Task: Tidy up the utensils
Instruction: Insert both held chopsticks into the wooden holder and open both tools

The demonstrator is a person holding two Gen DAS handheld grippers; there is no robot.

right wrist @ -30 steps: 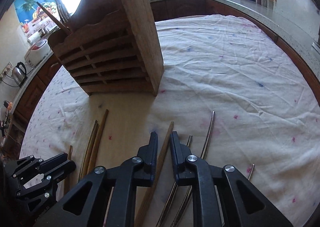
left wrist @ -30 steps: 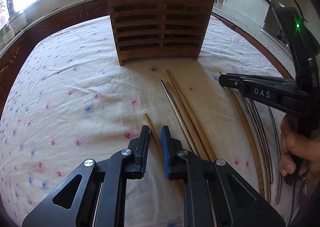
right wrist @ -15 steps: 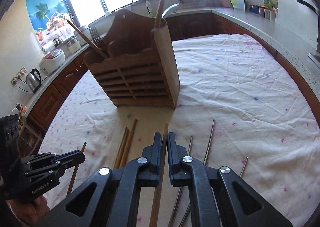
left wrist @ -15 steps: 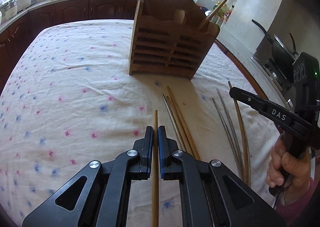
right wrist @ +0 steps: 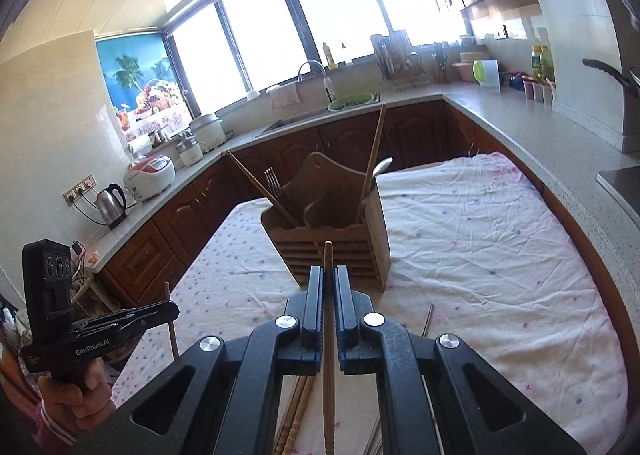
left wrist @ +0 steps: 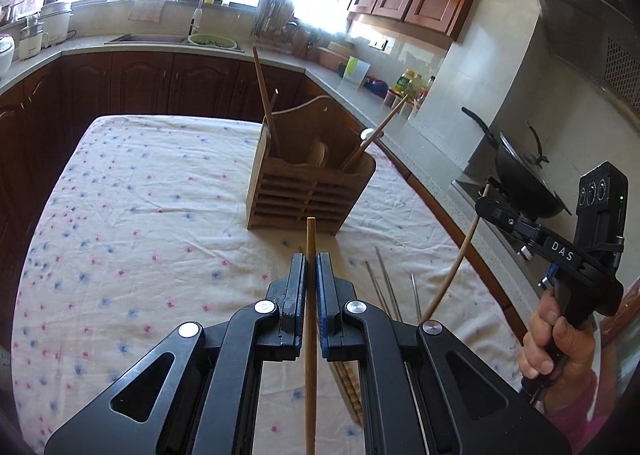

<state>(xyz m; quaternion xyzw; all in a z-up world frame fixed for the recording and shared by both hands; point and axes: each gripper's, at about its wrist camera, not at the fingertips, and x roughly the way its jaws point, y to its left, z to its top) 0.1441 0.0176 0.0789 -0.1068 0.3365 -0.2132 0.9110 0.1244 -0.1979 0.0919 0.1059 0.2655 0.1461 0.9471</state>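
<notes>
Above the cloth, each tool (left wrist: 311, 269) (right wrist: 329, 281) clamping a chopstick (left wrist: 310, 239) (right wrist: 328, 255)

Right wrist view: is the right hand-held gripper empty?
No, the right hand-held gripper is shut on a wooden chopstick that runs between its fingers, pointing toward the wooden utensil holder.

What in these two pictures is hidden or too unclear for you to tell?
- Left wrist view: the lower end of the wooden chopstick in the left gripper runs off the bottom edge.
- Right wrist view: the right gripper covers most of the loose chopsticks on the tablecloth, so no count.
- Both views: the wooden holder walls hide the lower parts of what stands inside.
</notes>
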